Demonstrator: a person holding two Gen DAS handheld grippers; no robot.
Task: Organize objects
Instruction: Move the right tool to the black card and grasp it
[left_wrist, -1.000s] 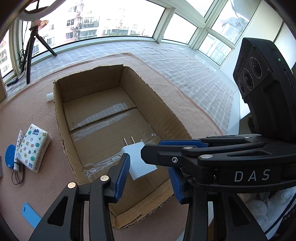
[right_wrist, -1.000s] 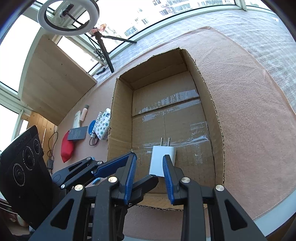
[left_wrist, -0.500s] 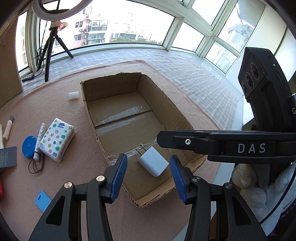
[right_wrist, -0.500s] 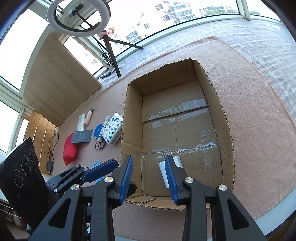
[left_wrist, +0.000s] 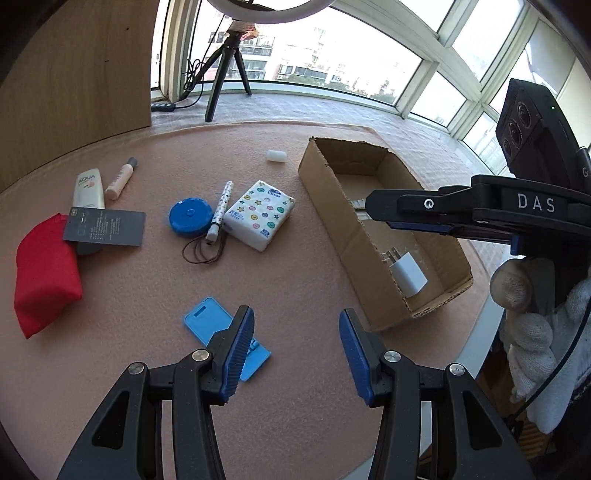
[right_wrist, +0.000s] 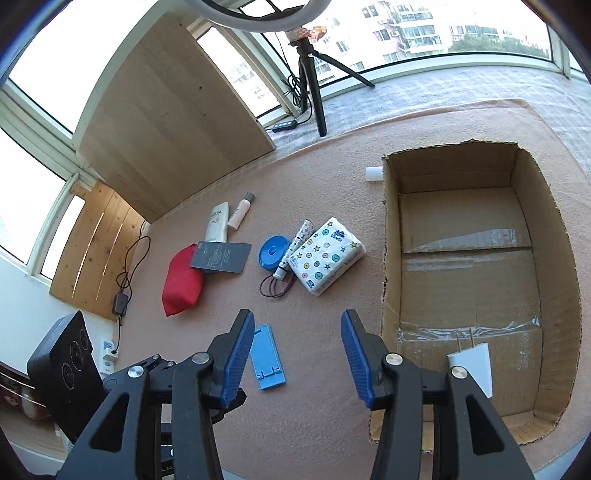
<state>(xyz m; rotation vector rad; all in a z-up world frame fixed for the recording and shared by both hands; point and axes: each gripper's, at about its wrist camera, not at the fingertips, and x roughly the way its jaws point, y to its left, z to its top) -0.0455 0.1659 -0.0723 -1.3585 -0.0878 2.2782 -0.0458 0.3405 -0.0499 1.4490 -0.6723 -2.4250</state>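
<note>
An open cardboard box (left_wrist: 334, 206) (right_wrist: 391, 295) sits on the pink mat, with a white charger plug (left_wrist: 408, 275) (right_wrist: 474, 363) lying at its near end. Left of the box lie a tissue pack (left_wrist: 260, 214) (right_wrist: 325, 254), a blue round tape measure (left_wrist: 190, 216) (right_wrist: 273, 253), a patterned pen (left_wrist: 219, 212), a blue phone stand (left_wrist: 208, 319) (right_wrist: 267, 360), a red pouch (left_wrist: 44, 273) (right_wrist: 183, 282), a dark card (left_wrist: 105, 227) (right_wrist: 221, 256) and two tubes (left_wrist: 88, 188). My left gripper (left_wrist: 295, 349) is open and empty above the mat near the stand. My right gripper (right_wrist: 297, 356) is open and empty, left of the box.
A small white cap (left_wrist: 276, 156) (right_wrist: 373, 173) lies by the box's far corner. A ring-light tripod (left_wrist: 225, 74) (right_wrist: 310, 85) and a wooden panel (right_wrist: 173, 118) stand at the back. The mat's front edge runs near the box. A gloved hand (left_wrist: 528, 325) holds the right gripper.
Both grippers have drawn back from the box and swung left, opening wider. The white plug, once between the fingers, now lies in the box. The items left of the box have come into view.
</note>
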